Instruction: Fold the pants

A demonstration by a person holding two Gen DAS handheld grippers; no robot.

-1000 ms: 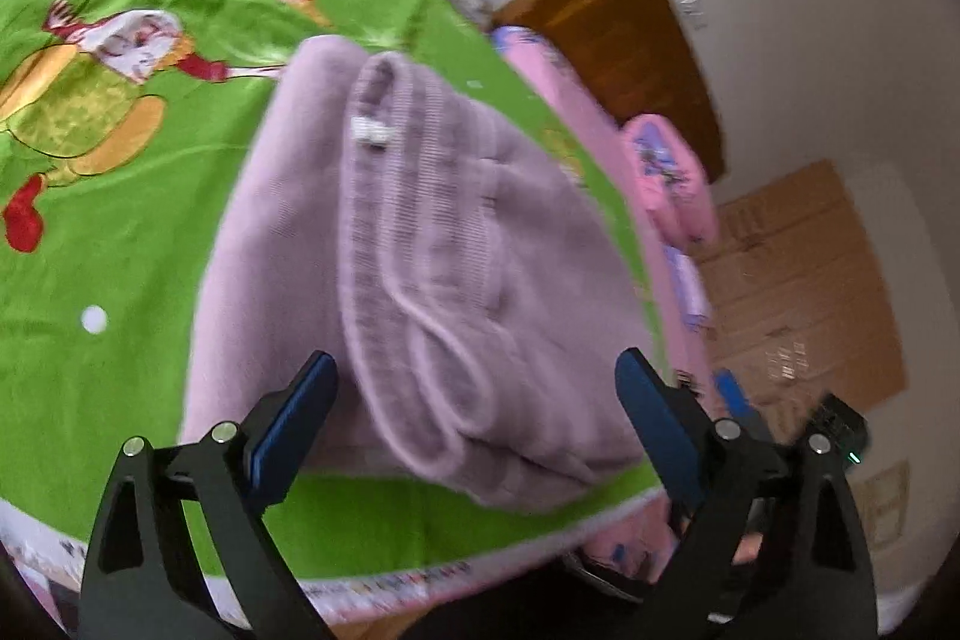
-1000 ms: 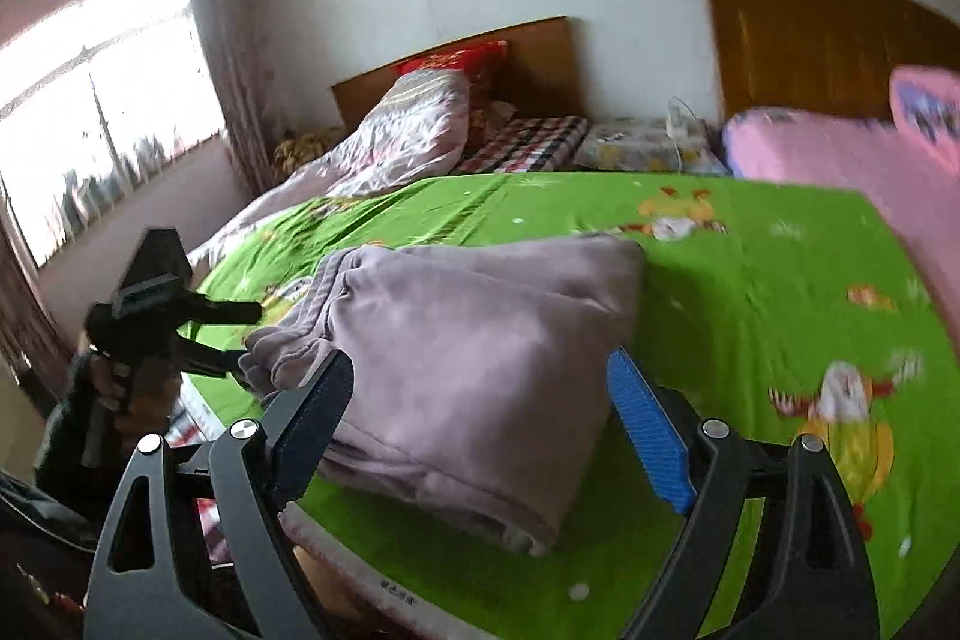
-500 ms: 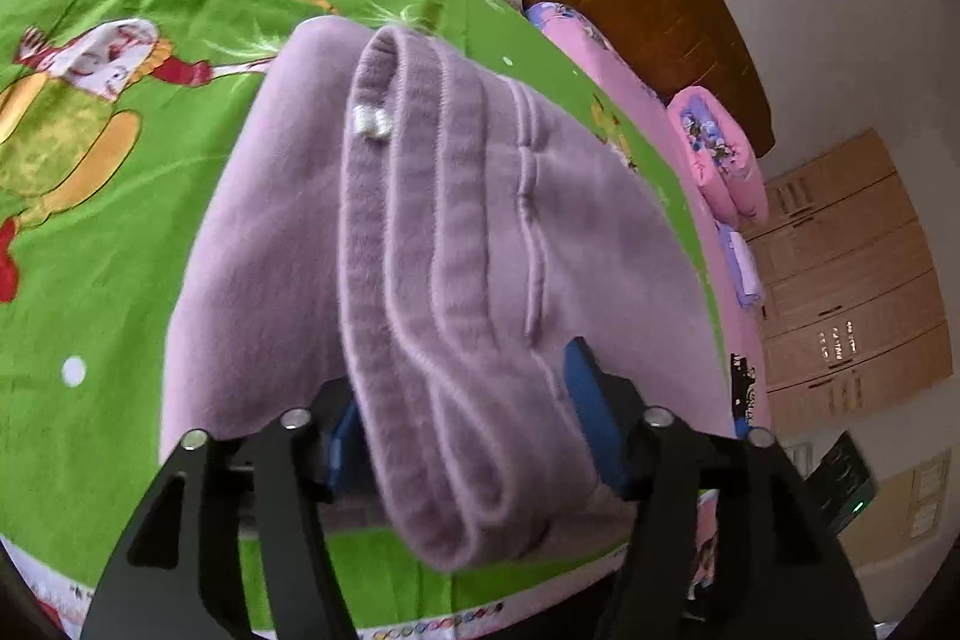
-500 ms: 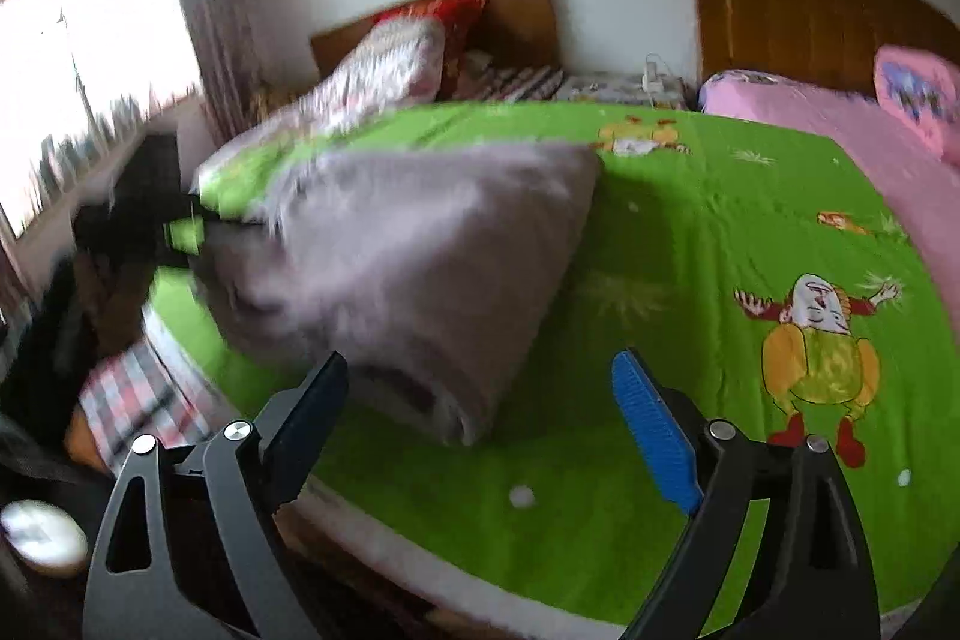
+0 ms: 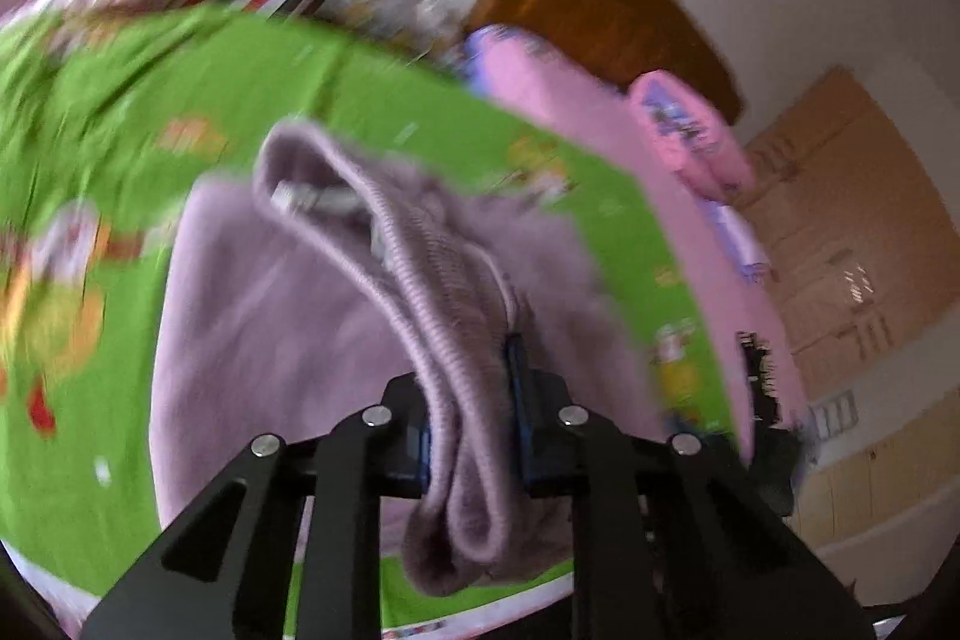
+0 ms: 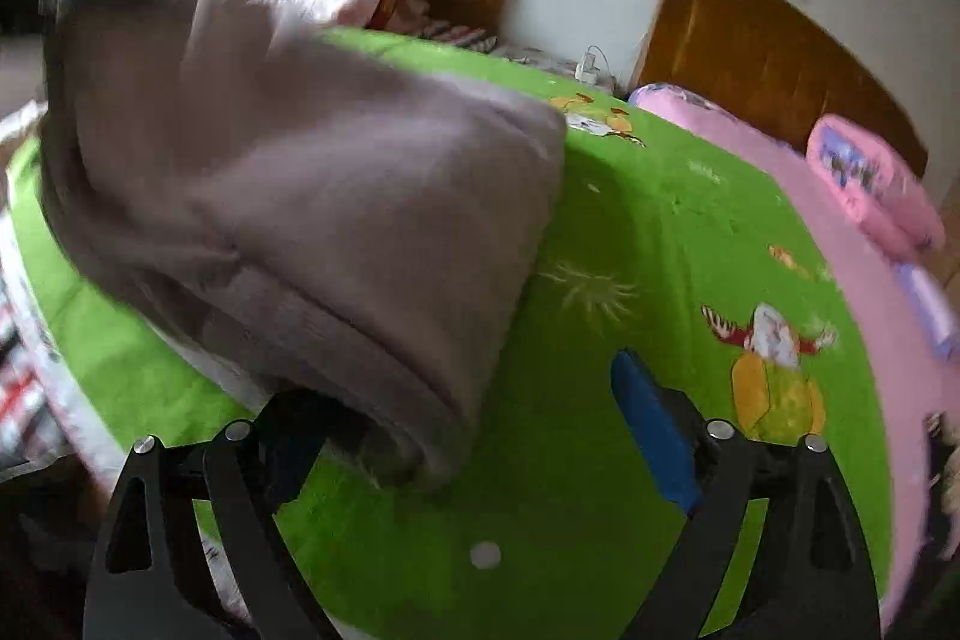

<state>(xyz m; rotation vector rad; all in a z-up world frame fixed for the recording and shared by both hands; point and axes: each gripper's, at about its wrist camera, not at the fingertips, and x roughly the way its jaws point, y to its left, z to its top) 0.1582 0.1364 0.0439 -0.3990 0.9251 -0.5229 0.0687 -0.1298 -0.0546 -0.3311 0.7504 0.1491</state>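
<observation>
Since half a second ago, the pants [image 5: 300,316] have been squeezed much tighter by the left claw [image 5: 471,424], and one end has been lifted off the bed [image 5: 72,508]. At that time the blue pads were set wider around the fold; now they are pressed hard on the ribbed waistband, with the thick fold poking out below them. The rest of the purple cloth is spread away from the claw over the green sheet. A small white tag is seen near the far end of the waistband. This view is blurred.

In the right wrist view, the right claw [image 6: 474,436] is held wide open, and nothing is gripped. Its left pad is hidden under the near corner of the pants [image 6: 336,220]. Its right pad [image 6: 654,424] is out in the open, well apart from the cloth. The pants are seen as a thick folded bundle, raised on the left side and touching the bed [image 6: 630,244] on the right side.

Farther off, a cartoon figure [image 6: 768,364] is printed on the green sheet. A pink blanket [image 6: 720,130] is laid along the far side of the bed, and a pink pillow [image 6: 870,184] is set on it. Behind them, a brown headboard [image 6: 768,52] is stood against the white wall.
</observation>
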